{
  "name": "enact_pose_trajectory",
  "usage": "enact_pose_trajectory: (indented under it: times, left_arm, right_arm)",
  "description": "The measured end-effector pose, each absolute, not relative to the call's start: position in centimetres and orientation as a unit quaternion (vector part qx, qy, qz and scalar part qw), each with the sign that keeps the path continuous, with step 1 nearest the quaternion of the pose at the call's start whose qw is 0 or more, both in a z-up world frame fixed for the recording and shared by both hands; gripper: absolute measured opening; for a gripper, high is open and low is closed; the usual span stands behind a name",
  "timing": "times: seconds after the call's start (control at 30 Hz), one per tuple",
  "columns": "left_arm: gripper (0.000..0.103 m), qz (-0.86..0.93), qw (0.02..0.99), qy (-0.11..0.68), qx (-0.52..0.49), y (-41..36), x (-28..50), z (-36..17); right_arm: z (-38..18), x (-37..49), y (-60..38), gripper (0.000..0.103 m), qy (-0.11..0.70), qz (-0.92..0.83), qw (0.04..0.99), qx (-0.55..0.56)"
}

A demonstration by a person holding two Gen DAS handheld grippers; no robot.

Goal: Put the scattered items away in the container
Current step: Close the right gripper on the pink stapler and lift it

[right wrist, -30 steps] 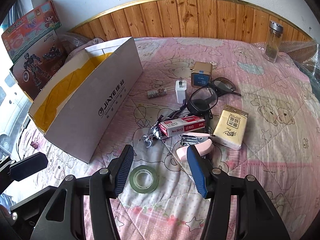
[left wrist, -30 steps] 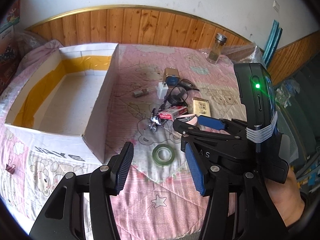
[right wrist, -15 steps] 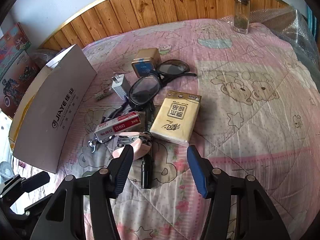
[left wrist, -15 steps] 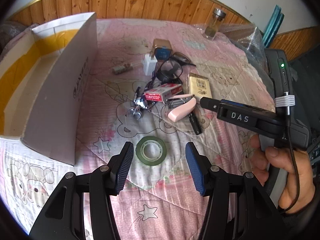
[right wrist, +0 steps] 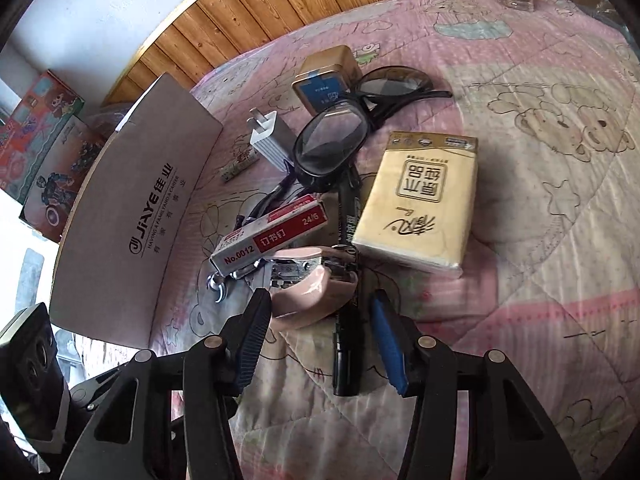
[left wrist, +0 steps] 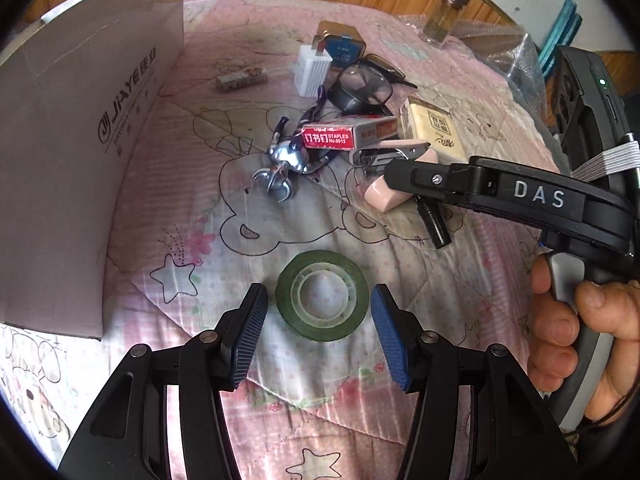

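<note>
**Both grippers lowered onto their first picks**

Since a second ago both grippers have been brought down close over the quilt (left wrist: 500, 92). The left gripper (left wrist: 318, 326) is now held wide around the tape roll (left wrist: 322, 294), which lies flat near the quilt's near edge; neither pad touches it. The right gripper (right wrist: 320, 338), whose jaws are closing, is set over the pink stapler (right wrist: 308, 292) and the black marker (right wrist: 347, 312); the left pad is at the stapler's edge, though contact cannot be confirmed. Nothing has yet been lifted, so the tidying is judged barely begun. The cardboard box (left wrist: 80, 148) stands along the quilt's left edge; only its outer wall is seen, its inside hidden. The keyring (left wrist: 280, 168) is partly covered by the staples box (left wrist: 340, 138).
</note>
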State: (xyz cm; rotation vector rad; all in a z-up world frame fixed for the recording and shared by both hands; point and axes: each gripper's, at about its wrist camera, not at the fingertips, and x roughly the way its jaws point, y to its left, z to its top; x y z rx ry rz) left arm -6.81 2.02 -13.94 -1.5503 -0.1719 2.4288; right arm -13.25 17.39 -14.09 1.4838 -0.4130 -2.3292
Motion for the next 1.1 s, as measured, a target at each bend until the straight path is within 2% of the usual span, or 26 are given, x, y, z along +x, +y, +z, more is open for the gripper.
enact_pose_trajectory:
  times: [0.1,0.17,0.2,0.43,0.57,0.6,0.63,0.67,0.77,0.8,0.83,0.9,1.1]
  left_arm:
    - [0.056,0.841,0.133,-0.054,-0.522,2.1,-7.1,-14.0]
    - [0.054,0.843,0.136,-0.057,-0.518,2.0,-7.3,-13.9]
    - [0.051,0.842,0.138,-0.062,-0.518,1.8,-7.4,-13.9]
    - [0.052,0.847,0.141,-0.070,-0.508,1.8,-7.8,-14.1]
    - [0.049,0.848,0.156,-0.074,-0.501,1.5,-7.7,-14.0]
    - [0.043,0.847,0.162,-0.081,-0.500,1.0,-7.6,-14.0]
    - [0.019,0.844,0.166,-0.086,-0.502,0.7,-7.6,-14.1]
    - [0.019,0.840,0.168,-0.086,-0.508,0.6,-7.6,-14.2]
    - [0.019,0.839,0.170,-0.078,-0.510,0.5,-7.4,-14.3]
    - [0.023,0.840,0.167,-0.071,-0.511,0.6,-7.3,-14.2]
    - [0.039,0.841,0.171,-0.066,-0.508,0.9,-7.2,-14.0]
    - [0.053,0.847,0.179,-0.052,-0.498,1.6,-6.9,-13.5]
    - [0.055,0.857,0.171,0.045,-0.485,4.5,-6.2,-14.6]
  right_arm:
    - [-13.6,-13.5,16.3,0.039,-0.139,-0.826,0.188,0.513]
    - [-12.7,-13.7,15.8,0.026,-0.129,-0.834,0.190,0.502]
    - [-12.2,-13.9,15.6,0.026,-0.122,-0.837,0.191,0.499]
    - [-12.1,-16.8,14.0,0.030,-0.082,-0.843,0.189,0.496]
    - [-13.2,-17.8,13.2,0.028,-0.073,-0.839,0.194,0.503]
    - [-13.1,-17.8,13.2,0.027,-0.075,-0.839,0.194,0.502]
    - [-12.9,-17.8,13.3,0.027,-0.078,-0.839,0.195,0.502]
    - [-12.8,-17.6,13.4,0.027,-0.082,-0.839,0.197,0.500]
    - [-12.6,-17.1,13.5,0.027,-0.087,-0.839,0.199,0.499]
    - [-12.6,-16.9,13.5,0.027,-0.088,-0.839,0.198,0.499]
    - [-12.7,-16.7,13.5,0.027,-0.089,-0.839,0.197,0.500]
    - [-12.6,-16.3,13.7,0.027,-0.093,-0.839,0.194,0.500]
    - [-12.0,-15.0,13.7,0.027,-0.090,-0.844,0.193,0.493]
